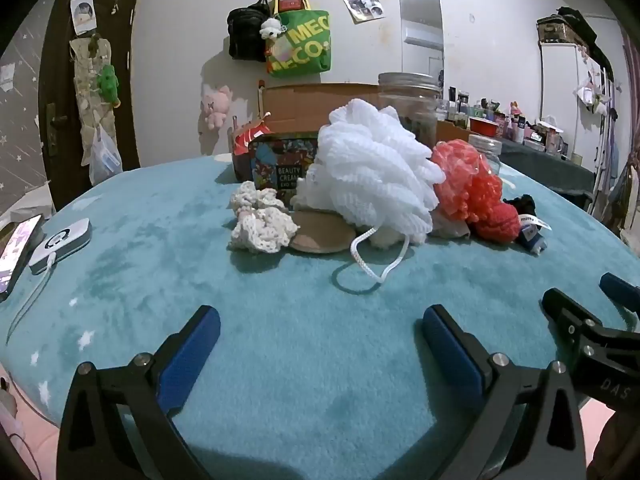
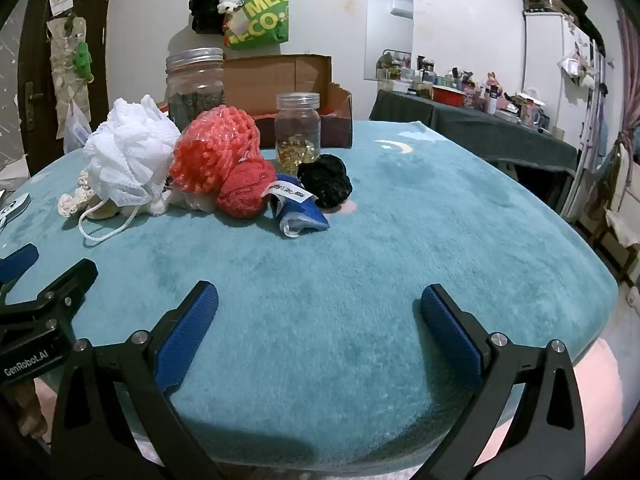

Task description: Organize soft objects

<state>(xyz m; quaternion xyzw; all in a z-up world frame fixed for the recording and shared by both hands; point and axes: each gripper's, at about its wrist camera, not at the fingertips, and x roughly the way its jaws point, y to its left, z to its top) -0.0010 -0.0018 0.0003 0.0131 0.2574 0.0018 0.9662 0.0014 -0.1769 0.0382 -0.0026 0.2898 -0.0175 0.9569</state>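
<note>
We find both tools spread wide and holding nothing, the left gripper (image 1: 320,346) and right gripper (image 2: 319,322) hovering over bare blue cloth (image 2: 400,240); the soft things lie heaped beyond them, near the jars. We judge the white mesh puff (image 1: 374,178) and coral puff (image 2: 216,152) light, springy and crushable; best pinched through the bunched middle, or the white one by its cord loop (image 1: 374,258); nothing looks fragile.

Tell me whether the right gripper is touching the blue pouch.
Apart. The right wrist view shows the right gripper open, with bare teal blanket between its fingertips and the blue pouch.
</note>
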